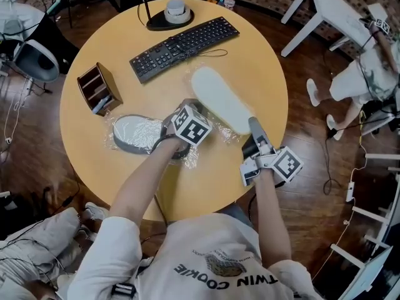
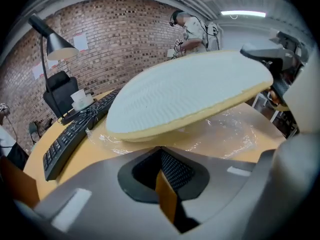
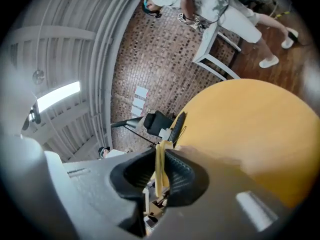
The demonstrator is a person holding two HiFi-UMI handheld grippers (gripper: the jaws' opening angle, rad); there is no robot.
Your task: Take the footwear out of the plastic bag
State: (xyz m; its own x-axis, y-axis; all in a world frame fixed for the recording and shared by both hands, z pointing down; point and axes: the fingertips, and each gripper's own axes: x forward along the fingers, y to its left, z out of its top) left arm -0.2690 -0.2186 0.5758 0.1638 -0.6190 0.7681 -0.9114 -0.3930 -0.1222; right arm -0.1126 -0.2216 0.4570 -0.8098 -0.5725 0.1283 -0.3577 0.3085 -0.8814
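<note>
A pale slipper [image 1: 219, 99] hangs sole-up over the round table [image 1: 262, 55], clear of the crumpled clear plastic bag [image 1: 187, 158]. My right gripper [image 1: 254, 125] is shut on its heel end. In the left gripper view the same slipper [image 2: 190, 94] floats above the bag [image 2: 230, 131], with the right gripper's dark jaws at its right tip. A second grey shoe [image 1: 134, 133] lies inside the bag. My left gripper [image 1: 186, 108] is shut and presses down on the bag beside that shoe. The film between its jaws is hard to make out.
A black keyboard [image 1: 181, 45] lies beyond the slipper, with a black lamp base [image 1: 172, 14] behind it. A wooden desk organiser [image 1: 99, 87] stands at the left. A person sits at a white table [image 1: 369, 74] off to the right.
</note>
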